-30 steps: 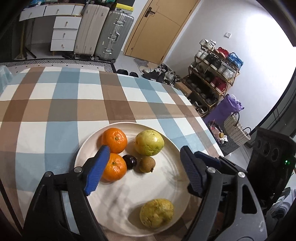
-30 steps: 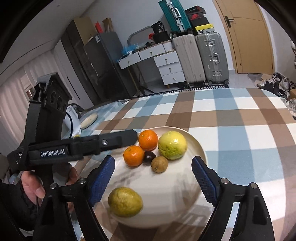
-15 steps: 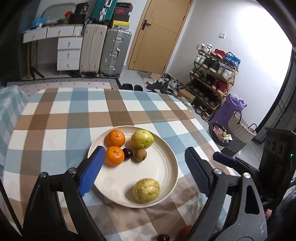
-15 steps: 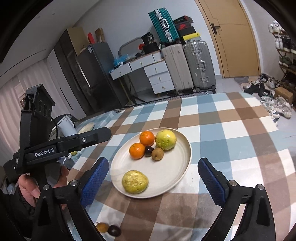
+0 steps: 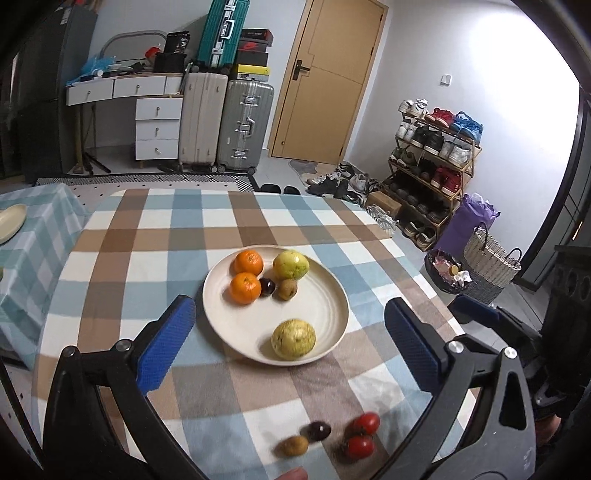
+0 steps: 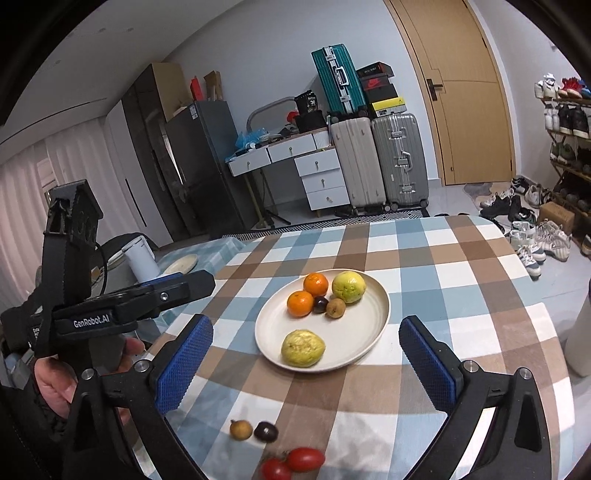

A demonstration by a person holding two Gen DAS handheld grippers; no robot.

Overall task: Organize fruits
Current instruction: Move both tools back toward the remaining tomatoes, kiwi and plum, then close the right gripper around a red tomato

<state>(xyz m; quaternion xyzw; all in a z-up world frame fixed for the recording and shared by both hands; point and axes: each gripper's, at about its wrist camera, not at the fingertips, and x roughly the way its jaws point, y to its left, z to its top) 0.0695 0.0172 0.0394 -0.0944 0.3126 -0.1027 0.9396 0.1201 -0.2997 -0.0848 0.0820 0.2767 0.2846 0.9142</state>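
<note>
Saw a checked tablecloth (image 5: 147, 236) spread beneath and ahead of the jaws. Found, far beyond the jaws in the left wrist view, a wooden door (image 5: 325, 81), with a grey suitcase (image 5: 243, 125) and a beige suitcase (image 5: 201, 118) upright side by side to its left, and a teal suitcase (image 5: 221, 33) stacked above them. Noted white drawers (image 5: 157, 127) just left of the beige suitcase. Spotted, out past the right jaw, a shoe rack (image 5: 432, 162), a purple bag (image 5: 469, 225) and a woven basket (image 5: 487, 262). Picked out, far left of the left jaw, a small pale dish (image 5: 11, 221) on a side table. Made out, from the right wrist view, a dark fridge (image 6: 199, 162) beyond the left jaw.
</note>
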